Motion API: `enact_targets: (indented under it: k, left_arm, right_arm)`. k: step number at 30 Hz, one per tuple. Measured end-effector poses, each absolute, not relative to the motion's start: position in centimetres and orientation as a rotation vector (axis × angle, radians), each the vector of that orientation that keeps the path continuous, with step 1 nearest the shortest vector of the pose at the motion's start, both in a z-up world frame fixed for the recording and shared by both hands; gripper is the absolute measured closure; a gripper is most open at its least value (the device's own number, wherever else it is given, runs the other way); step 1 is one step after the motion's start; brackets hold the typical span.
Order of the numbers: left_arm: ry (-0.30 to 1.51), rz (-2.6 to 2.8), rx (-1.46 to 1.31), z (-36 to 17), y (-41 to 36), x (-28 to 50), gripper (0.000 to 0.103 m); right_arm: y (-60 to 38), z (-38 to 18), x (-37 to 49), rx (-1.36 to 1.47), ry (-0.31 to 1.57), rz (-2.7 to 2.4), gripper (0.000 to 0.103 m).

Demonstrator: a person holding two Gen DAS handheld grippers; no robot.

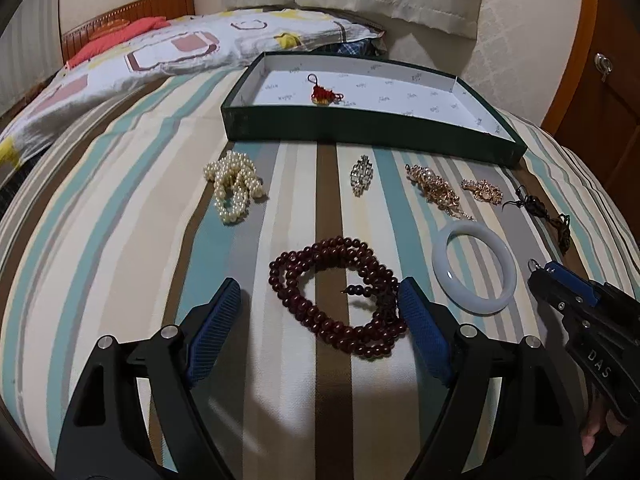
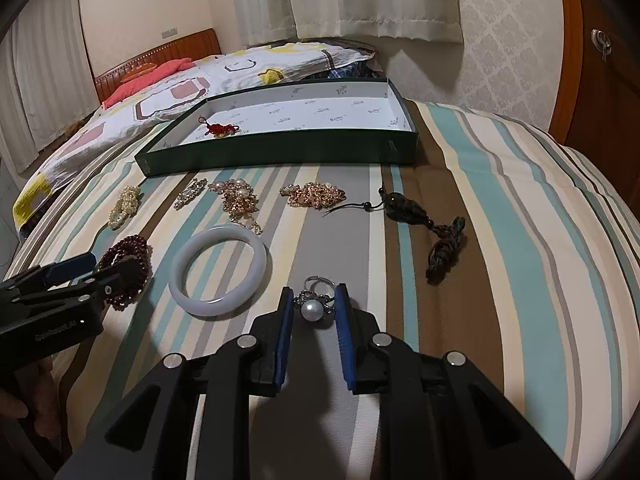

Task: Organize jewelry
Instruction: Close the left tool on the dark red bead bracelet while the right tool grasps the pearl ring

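A green box (image 1: 360, 130) with a white inside holds a red knot charm (image 1: 323, 94) and lies at the far side of the striped bed. My left gripper (image 1: 320, 300) is open, its fingers either side of a dark red bead bracelet (image 1: 340, 300). My right gripper (image 2: 313, 308) stands partly closed around a pearl ring (image 2: 312, 306); the pads look close to it, contact unclear. A white jade bangle (image 2: 218, 270) lies between the grippers. It also shows in the left wrist view (image 1: 474, 266).
In a row before the box lie a pearl necklace (image 1: 232, 186), a crystal brooch (image 1: 361, 174), two gold pieces (image 1: 434, 188) (image 1: 482, 190) and a dark pendant with a tassel (image 2: 424, 220). Pillows (image 1: 160, 52) lie at the far left. A wooden cabinet (image 2: 600, 80) stands on the right.
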State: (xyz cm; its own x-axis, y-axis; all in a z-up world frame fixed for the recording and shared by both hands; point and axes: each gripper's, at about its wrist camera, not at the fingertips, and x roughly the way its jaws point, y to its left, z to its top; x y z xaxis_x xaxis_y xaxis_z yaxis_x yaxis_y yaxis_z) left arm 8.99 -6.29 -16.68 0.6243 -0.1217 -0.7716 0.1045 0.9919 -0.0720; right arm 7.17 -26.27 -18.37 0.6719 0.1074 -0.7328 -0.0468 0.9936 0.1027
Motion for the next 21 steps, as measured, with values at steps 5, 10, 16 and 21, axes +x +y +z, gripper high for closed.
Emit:
enact_targets:
  k: [5, 10, 16, 21]
  left_arm:
    - [0.873, -0.152, -0.010, -16.5, -6.3, 8.8, 0.055]
    - [0.856, -0.200, -0.005, -16.4, -6.7, 8.4, 0.084]
    - [0.839, -0.196, -0.015, -15.9, -6.3, 8.2, 0.097]
    - [0.813, -0.191, -0.027, -15.0, -6.0, 7.9, 0.097]
  right_arm:
    - [-26.3, -18.4, 7.1, 0.079, 0.829, 0.088, 0.081]
    - [-26.3, -18.3, 7.1, 0.083, 0.828, 0.088, 0.081]
    - [-26.3, -18.0, 7.1, 0.085, 0.822, 0.089, 0.081]
    - [-26.4, -17.2, 6.9, 0.091, 0.800, 0.093, 0.081]
